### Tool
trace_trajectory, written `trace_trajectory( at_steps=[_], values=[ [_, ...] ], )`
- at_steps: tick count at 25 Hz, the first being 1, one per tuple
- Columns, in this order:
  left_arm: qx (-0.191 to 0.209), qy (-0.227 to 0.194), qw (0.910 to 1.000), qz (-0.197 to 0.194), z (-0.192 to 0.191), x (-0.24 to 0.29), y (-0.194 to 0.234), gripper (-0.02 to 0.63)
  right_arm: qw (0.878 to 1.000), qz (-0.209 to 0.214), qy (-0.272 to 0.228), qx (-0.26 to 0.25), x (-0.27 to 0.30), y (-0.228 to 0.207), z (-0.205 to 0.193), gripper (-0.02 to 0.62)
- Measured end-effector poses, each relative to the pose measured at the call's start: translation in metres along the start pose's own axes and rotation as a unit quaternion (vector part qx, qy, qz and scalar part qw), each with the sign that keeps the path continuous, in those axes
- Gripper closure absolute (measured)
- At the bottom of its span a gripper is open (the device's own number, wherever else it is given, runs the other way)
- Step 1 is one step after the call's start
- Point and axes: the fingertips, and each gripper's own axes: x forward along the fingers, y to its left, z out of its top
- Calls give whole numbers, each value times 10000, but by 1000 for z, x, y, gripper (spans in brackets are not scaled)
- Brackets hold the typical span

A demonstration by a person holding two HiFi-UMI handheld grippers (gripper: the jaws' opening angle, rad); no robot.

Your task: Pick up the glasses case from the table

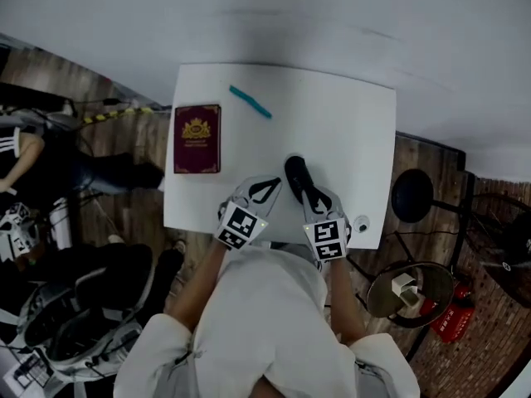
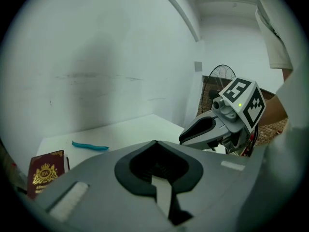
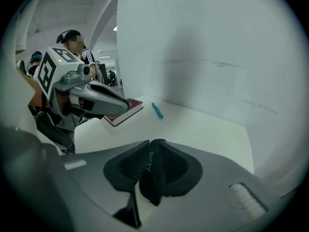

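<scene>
A white shirt [image 1: 265, 322] with short sleeves was worn. The left gripper [image 1: 270, 187] and the right gripper [image 1: 315, 199] were both made with smooth grey shells, and black pads with little ridges were set inside. A white cube with black square marks was fixed on each, the left cube [image 1: 241, 225] and the right cube [image 1: 328, 239]. A tiny green light was seen on each cube.
</scene>
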Motion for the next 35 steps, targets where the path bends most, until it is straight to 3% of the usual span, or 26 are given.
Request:
trace_trajectory(
  at_steps=[6,12,27,35],
  values=[
    [-215,258,9991,263,-17,12,-1,586,9988,362,292,-132,19,-4,-16,492],
    [-387,344,9977,430,-28,11,-7,586,9963,601,600,-163,37,-5,-34,403],
    [-607,519,9962,357,-54,15,-7,586,9872,823,1364,46,76,1,-74,224],
    [-607,470,9965,338,-57,9,-8,586,9821,914,1646,86,87,4,-93,221]
  ],
)
